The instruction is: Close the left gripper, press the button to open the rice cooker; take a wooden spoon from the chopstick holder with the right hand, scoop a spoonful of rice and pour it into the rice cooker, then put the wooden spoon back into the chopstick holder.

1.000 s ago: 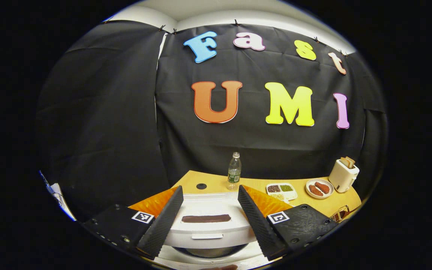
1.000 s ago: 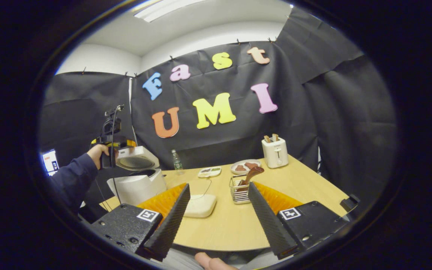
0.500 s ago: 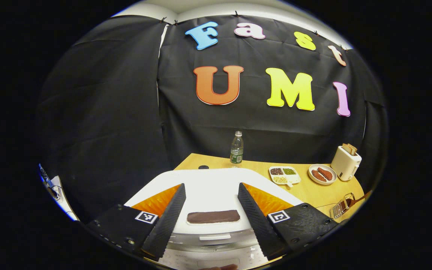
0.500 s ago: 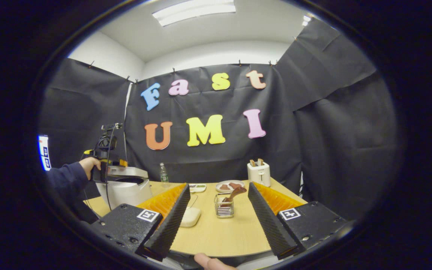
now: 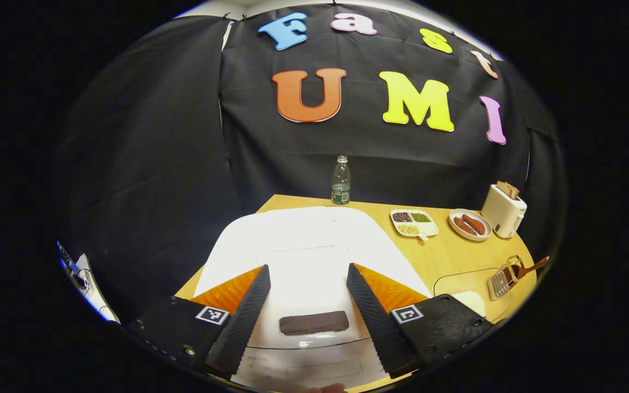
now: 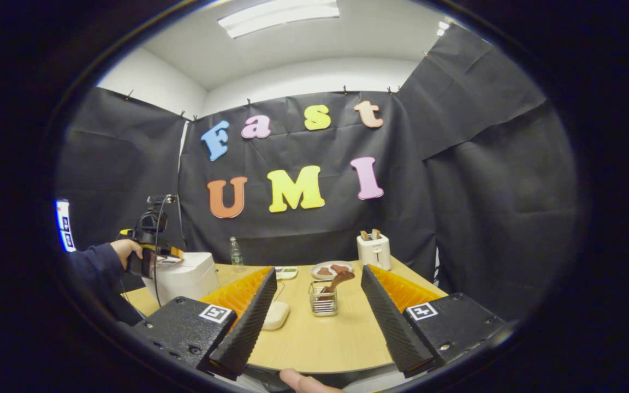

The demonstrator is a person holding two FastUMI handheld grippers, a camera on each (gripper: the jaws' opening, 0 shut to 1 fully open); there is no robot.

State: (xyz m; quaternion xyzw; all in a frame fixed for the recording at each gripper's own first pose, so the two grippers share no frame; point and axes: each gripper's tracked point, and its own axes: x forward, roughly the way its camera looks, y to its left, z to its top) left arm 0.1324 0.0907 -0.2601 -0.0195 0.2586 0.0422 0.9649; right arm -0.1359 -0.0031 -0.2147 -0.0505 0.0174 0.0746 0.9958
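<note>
The white rice cooker [image 5: 292,240] lies right under my left gripper [image 5: 306,267], lid down, with a dark strip [image 5: 313,323] near its front edge. That gripper is open, its fingers spread over the lid and holding nothing. In the right gripper view the rice cooker [image 6: 186,275] stands at the table's left, where a hand holds the left gripper [image 6: 164,255] against its top. My right gripper [image 6: 319,270] is open and empty, hovering near the table's front edge. Beyond it stands the wire chopstick holder [image 6: 322,301] with the wooden spoon [image 6: 342,278] in it. A white rice dish [image 6: 276,315] lies to the holder's left.
At the back of the wooden table [image 6: 320,338] stand a water bottle [image 6: 235,252], a divided tray of beans [image 6: 286,272], a plate of sausages [image 6: 332,268] and a white toaster [image 6: 374,250]. A sleeve [image 6: 93,270] reaches in from the left.
The rice cooker's lid has swung down from raised to shut, and my left gripper came down with it. My right gripper tilted up a little and stayed open.
</note>
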